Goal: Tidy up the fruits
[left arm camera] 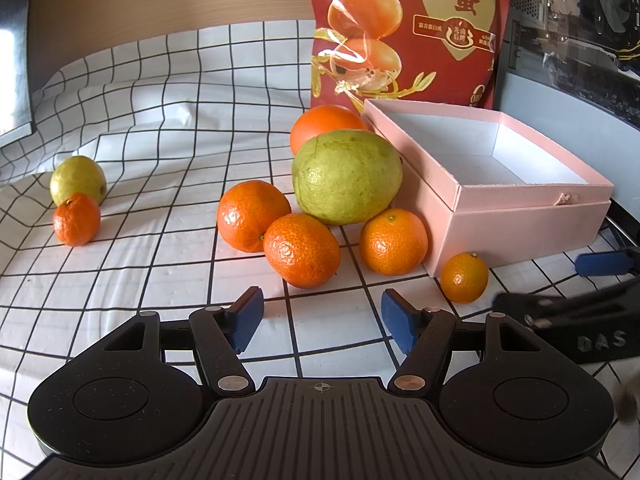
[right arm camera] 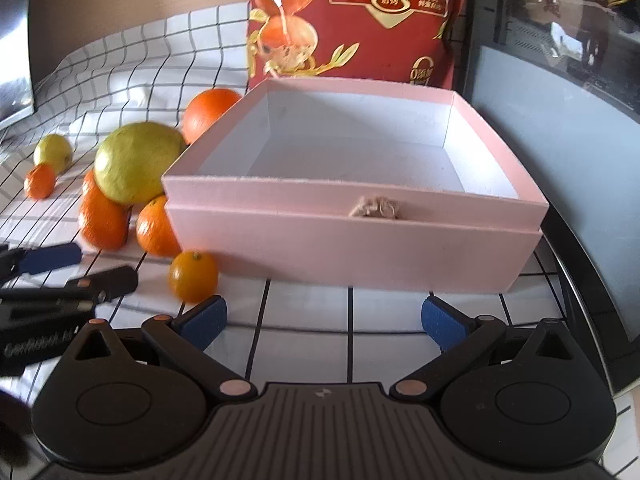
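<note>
An empty pink box (left arm camera: 520, 220) (right arm camera: 360, 248) sits on the checked cloth. Left of it lie a big green guava (left arm camera: 346, 176) (right arm camera: 136, 162), a large orange (left arm camera: 324, 124) (right arm camera: 210, 112) behind it, and several mandarins, one (left arm camera: 301, 250) just ahead of my left gripper (left arm camera: 322, 316). A small mandarin (left arm camera: 464, 277) (right arm camera: 193, 276) rests at the box's near corner. A smaller guava (left arm camera: 78, 178) (right arm camera: 53, 152) and a mandarin (left arm camera: 76, 220) (right arm camera: 39, 181) lie far left. My left gripper is open and empty. Facing the box front, my right gripper (right arm camera: 324, 320) is open and empty too.
A tall red snack bag (left arm camera: 404, 28) (right arm camera: 352, 16) stands behind the box. A dark appliance with a glass front (right arm camera: 560, 80) is at the right, and a metal edge (left arm camera: 16, 48) at the far left. The cloth is wrinkled at the back left.
</note>
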Tool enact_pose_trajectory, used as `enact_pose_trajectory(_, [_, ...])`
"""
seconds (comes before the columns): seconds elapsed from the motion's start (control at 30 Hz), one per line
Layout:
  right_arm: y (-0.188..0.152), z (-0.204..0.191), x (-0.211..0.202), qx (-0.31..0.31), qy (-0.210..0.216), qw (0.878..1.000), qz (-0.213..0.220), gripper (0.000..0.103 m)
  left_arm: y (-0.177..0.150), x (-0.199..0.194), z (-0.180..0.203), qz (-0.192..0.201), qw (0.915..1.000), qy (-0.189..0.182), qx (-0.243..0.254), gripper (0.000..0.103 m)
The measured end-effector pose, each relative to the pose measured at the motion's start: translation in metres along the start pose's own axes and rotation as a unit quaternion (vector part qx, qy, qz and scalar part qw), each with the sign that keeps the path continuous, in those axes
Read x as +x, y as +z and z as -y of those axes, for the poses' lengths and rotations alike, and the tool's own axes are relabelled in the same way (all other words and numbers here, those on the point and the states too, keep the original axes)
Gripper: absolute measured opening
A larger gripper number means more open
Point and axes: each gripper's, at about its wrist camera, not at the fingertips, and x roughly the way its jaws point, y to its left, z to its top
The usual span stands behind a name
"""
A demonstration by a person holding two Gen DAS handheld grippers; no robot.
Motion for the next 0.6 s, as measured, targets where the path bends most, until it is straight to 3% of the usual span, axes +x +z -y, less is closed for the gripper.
enact_pose_trajectory(0.23, [-0.002, 0.004, -0.008, -0.022, 0.02, 0.999, -0.027, 0.103, -0.001, 0.0, -0.003, 0.004, 0.9998, -0.011, -0.014, 0.069])
enact_pose_trajectory(0.33, [-0.007, 0.004, -0.011, -0.023, 0.022, 0.999, -0.011, 0.103, -0.006, -0.009, -0.021, 0.014, 0.9981, -0.041, -0.044, 0.056])
enact_pose_trajectory(0.43, [-0.009, -0.001, -0.016, -0.04, 0.04, 0.998, -0.009, 0.103, -0.012, -0.023, -0.045, 0.033, 0.9923, -0.073, -0.094, 0.056])
enact_pose_trajectory(0.6, [-0.008, -0.022, -0.025, -0.061, 0.064, 0.996, 0.015, 0.09, -0.013, -0.052, -0.074, 0.077, 0.9854, -0.081, -0.129, 0.056])
